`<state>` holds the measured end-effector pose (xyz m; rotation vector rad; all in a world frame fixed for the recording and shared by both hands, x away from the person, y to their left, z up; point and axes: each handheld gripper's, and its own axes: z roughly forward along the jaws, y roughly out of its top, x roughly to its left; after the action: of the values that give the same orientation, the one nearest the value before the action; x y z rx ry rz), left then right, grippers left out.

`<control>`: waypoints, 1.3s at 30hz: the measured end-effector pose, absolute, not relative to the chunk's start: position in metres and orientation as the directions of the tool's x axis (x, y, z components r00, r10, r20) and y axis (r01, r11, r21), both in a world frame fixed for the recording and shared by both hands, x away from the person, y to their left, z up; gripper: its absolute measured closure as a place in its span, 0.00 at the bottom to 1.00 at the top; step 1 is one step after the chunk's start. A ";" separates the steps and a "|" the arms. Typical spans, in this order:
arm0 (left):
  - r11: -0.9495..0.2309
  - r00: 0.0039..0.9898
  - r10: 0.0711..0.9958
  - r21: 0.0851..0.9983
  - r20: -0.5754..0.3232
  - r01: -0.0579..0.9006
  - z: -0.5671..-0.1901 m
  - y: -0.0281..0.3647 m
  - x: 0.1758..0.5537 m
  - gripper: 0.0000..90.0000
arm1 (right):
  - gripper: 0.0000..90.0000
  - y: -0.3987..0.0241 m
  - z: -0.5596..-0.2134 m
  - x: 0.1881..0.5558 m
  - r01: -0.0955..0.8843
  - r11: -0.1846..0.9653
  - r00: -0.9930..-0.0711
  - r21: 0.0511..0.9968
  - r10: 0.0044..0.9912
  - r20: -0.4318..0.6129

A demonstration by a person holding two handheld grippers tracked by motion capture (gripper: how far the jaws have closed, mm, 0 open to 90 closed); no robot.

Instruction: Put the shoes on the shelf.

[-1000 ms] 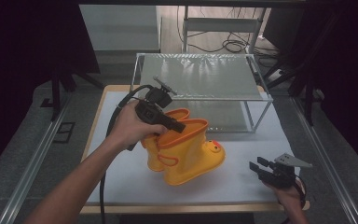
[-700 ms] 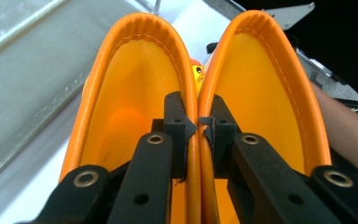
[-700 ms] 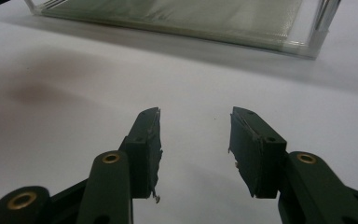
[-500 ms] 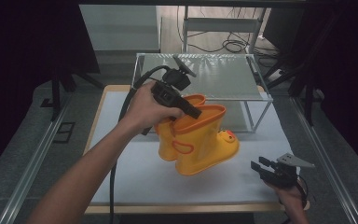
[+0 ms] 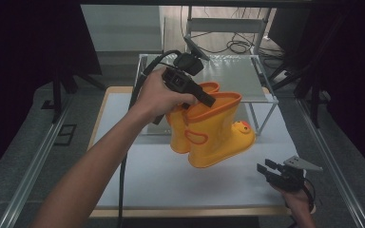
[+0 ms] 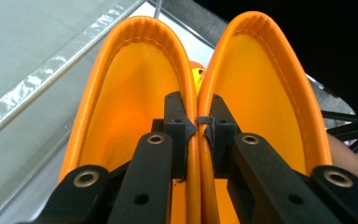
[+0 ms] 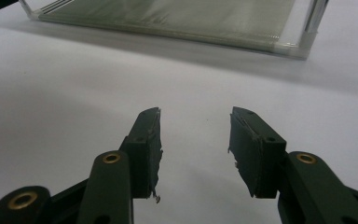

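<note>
since the earlier frame the left gripper [image 5: 208,100] has carried the pair of yellow boots [image 5: 214,130] up off the white surface [image 5: 171,175] and toward the glass rack [image 5: 228,76]. the boots now hang in the air in front of the rack, toes pointing right. the left jaws are clamped on the two touching boot rims, one jaw inside each boot. the right gripper [image 5: 269,169] rests low at the near right of the surface, jaws apart and holding nothing.
</note>
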<state>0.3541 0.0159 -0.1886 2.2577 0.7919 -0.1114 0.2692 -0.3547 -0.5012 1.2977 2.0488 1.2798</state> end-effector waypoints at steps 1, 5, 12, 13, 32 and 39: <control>-0.545 0.807 0.507 0.613 -0.302 0.572 -0.188 0.015 0.355 0.91 | 0.59 -0.354 -0.501 0.269 0.502 0.150 -0.491 0.852 0.860 0.137; -0.549 0.806 0.515 0.611 -0.290 0.571 -0.181 0.013 0.359 0.91 | 0.59 -0.353 -0.503 0.270 0.503 0.158 -0.494 0.850 0.859 0.133; -0.516 0.800 0.533 0.643 -0.276 0.566 -0.165 0.010 0.366 0.91 | 0.59 -0.355 -0.503 0.270 0.507 0.152 -0.487 0.848 0.863 0.136; -0.512 0.799 0.535 0.646 -0.276 0.566 -0.163 0.010 0.367 0.91 | 0.60 -0.355 -0.504 0.270 0.507 0.154 -0.487 0.848 0.863 0.135; -0.419 0.719 0.645 0.666 -0.260 0.617 -0.144 -0.007 0.405 0.91 | 0.59 -0.356 -0.505 0.271 0.504 0.147 -0.485 0.851 0.864 0.139; -0.371 0.674 0.684 0.663 -0.279 0.651 -0.142 0.003 0.419 0.91 | 0.59 -0.357 -0.503 0.270 0.502 0.139 -0.484 0.854 0.863 0.144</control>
<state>0.4188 0.0025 -0.1415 2.1038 1.0251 0.0547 0.2699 -0.3567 -0.5030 1.3123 2.0399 1.2869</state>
